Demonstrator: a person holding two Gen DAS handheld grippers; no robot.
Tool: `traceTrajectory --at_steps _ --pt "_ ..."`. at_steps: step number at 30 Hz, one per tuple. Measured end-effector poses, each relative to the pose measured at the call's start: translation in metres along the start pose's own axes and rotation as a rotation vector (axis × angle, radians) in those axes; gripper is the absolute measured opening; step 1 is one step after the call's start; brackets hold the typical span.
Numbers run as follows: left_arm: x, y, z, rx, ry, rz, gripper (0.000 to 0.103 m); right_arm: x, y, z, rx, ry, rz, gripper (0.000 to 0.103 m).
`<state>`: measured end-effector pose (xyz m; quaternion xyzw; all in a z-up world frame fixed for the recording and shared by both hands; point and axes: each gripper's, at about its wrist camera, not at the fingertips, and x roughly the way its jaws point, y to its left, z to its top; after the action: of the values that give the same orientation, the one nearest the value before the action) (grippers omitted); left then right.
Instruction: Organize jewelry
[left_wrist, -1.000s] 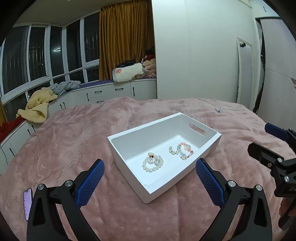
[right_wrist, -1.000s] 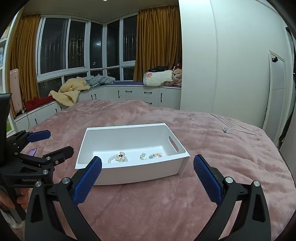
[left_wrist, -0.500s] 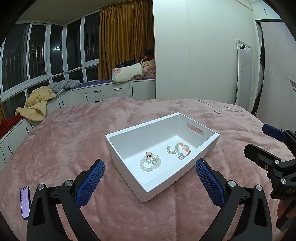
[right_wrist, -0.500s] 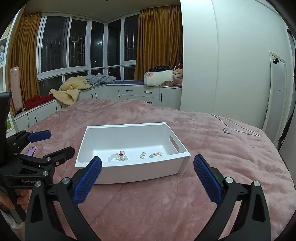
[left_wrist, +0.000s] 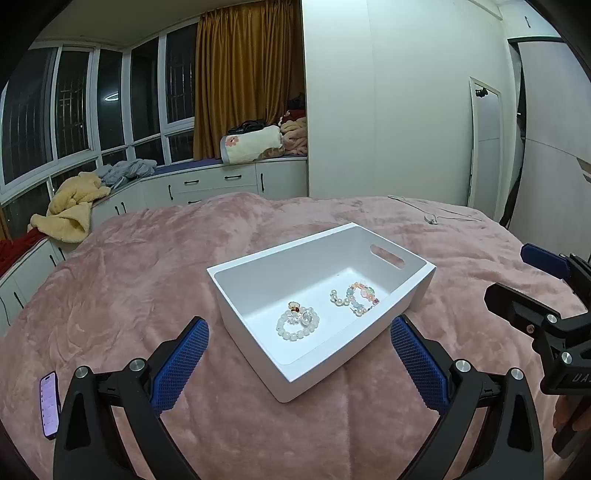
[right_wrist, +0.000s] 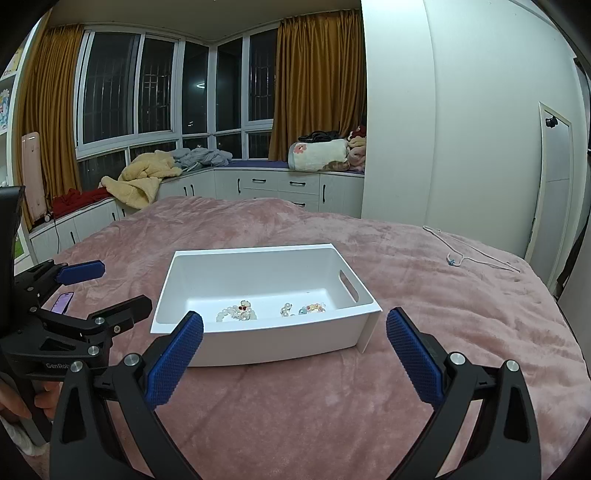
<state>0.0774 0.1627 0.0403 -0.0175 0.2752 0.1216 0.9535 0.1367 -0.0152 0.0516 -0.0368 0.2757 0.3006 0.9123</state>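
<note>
A white rectangular bin (left_wrist: 255, 325) with a handle slot sits on the pink bed cover. Inside it lie a white pearl bracelet (left_wrist: 297, 325) with a small charm and a pastel bead bracelet (left_wrist: 355, 299). The same bin (right_wrist: 280, 347) and both bracelets appear in the right wrist view. My left gripper (left_wrist: 299, 363) hangs open just short of the bin's near corner, holding nothing. My right gripper (right_wrist: 294, 356) is open and empty in front of the bin's long side. A thin necklace (right_wrist: 452, 260) lies on the cover at the far right.
A phone (left_wrist: 50, 402) lies on the pink cover to the left. White drawers and a window seat with piled clothes run along the back. A white wardrobe wall and a door stand at the right. A hand (right_wrist: 14, 402) holds the left gripper's handle.
Both views have drifted slightly; the left wrist view has pulled back and turned a little, so the bin sits a bit lower and the necklace has come into sight. Both grippers stay open.
</note>
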Motion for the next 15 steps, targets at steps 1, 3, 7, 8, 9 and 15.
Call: traceTrajectory --at_steps 1,3,7,8,9,15 --pt "0.0001 -0.0001 0.0001 -0.001 0.001 -0.001 0.1 0.0 0.0002 0.0 0.001 0.001 0.0 0.098" --pt "0.0005 0.0002 0.0001 -0.003 0.004 -0.002 0.1 -0.0002 0.0004 0.0 0.0 0.0 -0.001 0.098" --pt "0.0009 0.0024 0.0 -0.01 0.006 -0.007 0.1 -0.0001 -0.0008 0.0002 0.003 0.001 0.0 0.098" --pt "0.0009 0.0024 0.0 -0.01 0.006 -0.008 0.1 0.0002 -0.0013 0.0004 0.004 0.002 -0.001 0.098" --pt "0.0009 0.0025 0.0 -0.01 0.006 -0.007 0.1 0.0 -0.0017 0.0007 0.004 0.0 -0.002 0.098" --pt "0.0008 0.0037 -0.001 -0.01 0.002 -0.018 0.1 0.0011 -0.0011 0.0002 -0.006 0.003 -0.001 0.098"
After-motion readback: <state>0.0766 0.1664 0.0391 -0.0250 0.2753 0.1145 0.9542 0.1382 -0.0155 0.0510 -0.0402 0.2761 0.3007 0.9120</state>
